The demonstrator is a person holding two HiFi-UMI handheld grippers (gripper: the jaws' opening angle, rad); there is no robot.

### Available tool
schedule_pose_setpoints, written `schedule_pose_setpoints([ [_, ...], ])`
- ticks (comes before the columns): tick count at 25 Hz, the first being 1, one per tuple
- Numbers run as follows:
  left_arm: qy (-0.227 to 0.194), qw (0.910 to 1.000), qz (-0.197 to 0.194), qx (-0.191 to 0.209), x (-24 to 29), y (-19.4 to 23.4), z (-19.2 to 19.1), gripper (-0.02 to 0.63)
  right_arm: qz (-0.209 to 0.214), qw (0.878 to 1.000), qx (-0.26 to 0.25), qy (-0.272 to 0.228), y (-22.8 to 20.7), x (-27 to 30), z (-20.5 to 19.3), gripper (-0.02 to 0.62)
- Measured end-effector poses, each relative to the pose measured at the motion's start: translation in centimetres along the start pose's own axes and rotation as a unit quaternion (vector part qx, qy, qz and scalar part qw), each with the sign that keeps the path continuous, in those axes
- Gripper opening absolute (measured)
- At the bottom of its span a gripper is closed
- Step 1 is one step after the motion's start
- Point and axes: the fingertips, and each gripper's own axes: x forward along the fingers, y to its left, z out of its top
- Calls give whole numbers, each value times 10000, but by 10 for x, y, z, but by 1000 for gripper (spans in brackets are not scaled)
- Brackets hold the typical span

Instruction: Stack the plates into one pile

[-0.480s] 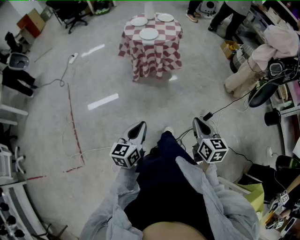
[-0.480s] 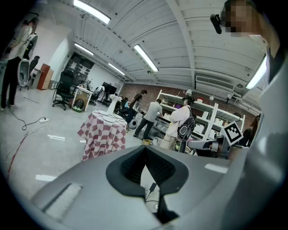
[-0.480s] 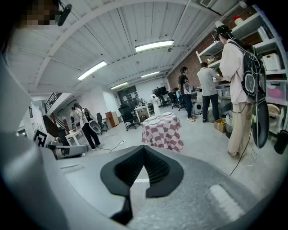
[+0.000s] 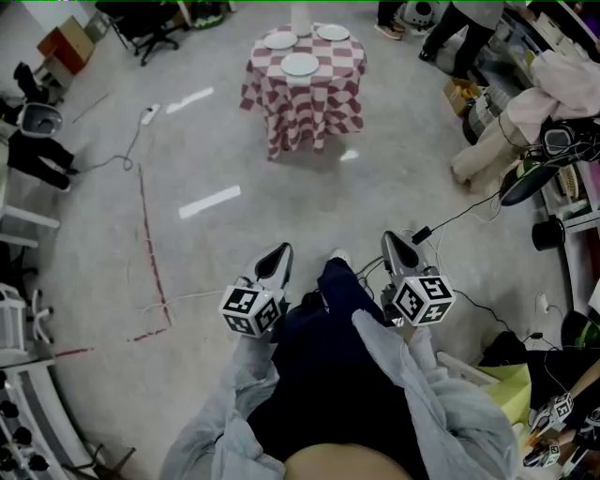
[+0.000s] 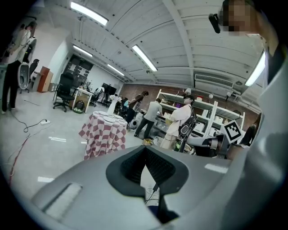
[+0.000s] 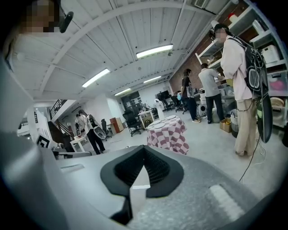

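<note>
The left gripper (image 4: 278, 253) and the right gripper (image 4: 398, 246) are both pressed together at the tips with nothing between the jaws. They are held side by side in front of the person's body, tilted a little downward and aimed toward the round table (image 4: 302, 112) under its red-and-white checked cloth. Both are well apart from that table, with bare floor between. The task's things all sit on the table top. One white plate (image 4: 300, 64) is toward the table's near edge, a second plate (image 4: 279, 40) is at its far left and a third plate (image 4: 331, 33) at its far right. None of them touch, and a white upright item (image 4: 300, 17), too small to identify, stands at the table's far edge between the back two. I judge the step in hand to be the approach, since no plate has been stacked yet. The next move calls for closing on the table, spreading one gripper's jaws and taking a plate by its rim. Each plate lies flat with its face up. Being round, they have no long axis and can be gripped at any point along the rim.
</note>
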Motion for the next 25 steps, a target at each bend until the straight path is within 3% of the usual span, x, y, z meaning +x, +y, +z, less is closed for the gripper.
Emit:
schedule_pose_setpoints([
  [2, 33, 10000, -30, 6, 1, -1, -2, 11, 101, 9999, -15, -101, 6, -1, 1, 25],
  [4, 66, 10000, -39, 13, 5, -3, -2, 11, 251, 9996, -90, -120, 10, 2, 1, 199],
  [6, 77, 10000, -46, -22, 7, -3, -2, 11, 343, 9992, -154, -96, 11, 7, 0, 252],
  [14, -33, 9995, 247, -174, 38, 28, 17, 11, 644, 9976, -233, -18, 2, 56, 21, 252],
  [25, -274, 9978, 572, -172, 149, 83, 84, 11, 860, 9951, -450, 176, -70, 173, 92, 252],
])
